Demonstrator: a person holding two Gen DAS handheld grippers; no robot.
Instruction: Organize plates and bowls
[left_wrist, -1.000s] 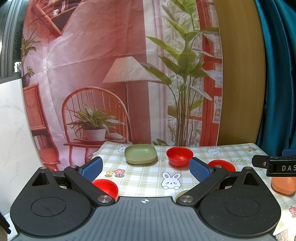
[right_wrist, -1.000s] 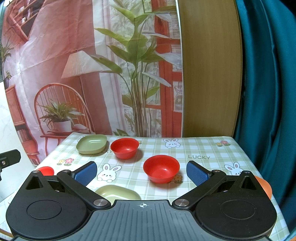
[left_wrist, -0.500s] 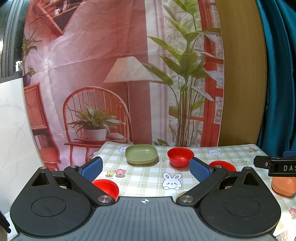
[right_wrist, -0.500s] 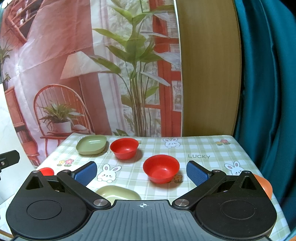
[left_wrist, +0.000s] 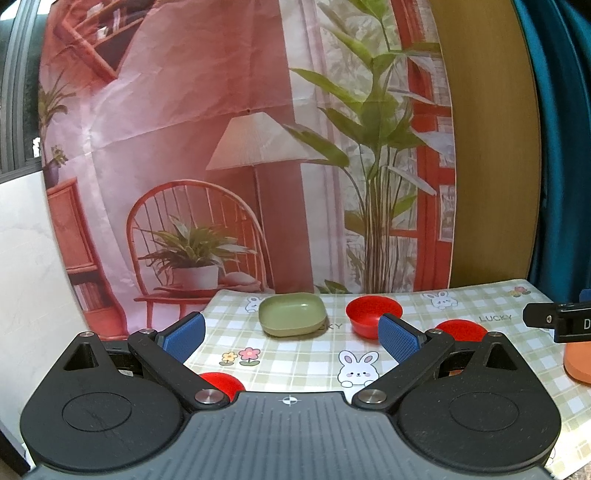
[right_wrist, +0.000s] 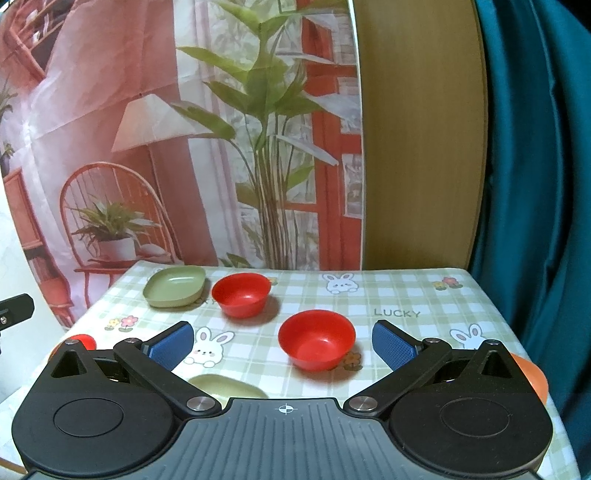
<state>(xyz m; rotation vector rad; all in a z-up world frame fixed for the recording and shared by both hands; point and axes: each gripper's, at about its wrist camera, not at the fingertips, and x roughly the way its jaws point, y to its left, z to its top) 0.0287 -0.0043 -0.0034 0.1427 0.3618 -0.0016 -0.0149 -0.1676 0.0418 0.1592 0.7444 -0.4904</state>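
We hold both tongs spread, empty: left gripper (left_wrist: 291, 334), right gripper (right_wrist: 282, 341). Near red bowl (right_wrist: 316, 339) sits on checked tablecloth (right_wrist: 406, 295) just ahead of right gripper, far red bowl (right_wrist: 242, 294) beside green plate (right_wrist: 174, 286). We judge bowls light, stiff, slick plastic; pinch rim wall

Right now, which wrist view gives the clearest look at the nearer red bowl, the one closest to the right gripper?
The right wrist view: the nearer red bowl sits whole and unobstructed between the open fingers, interior visible. In the left wrist view, only the top of the same bowl shows, behind a finger linkage.
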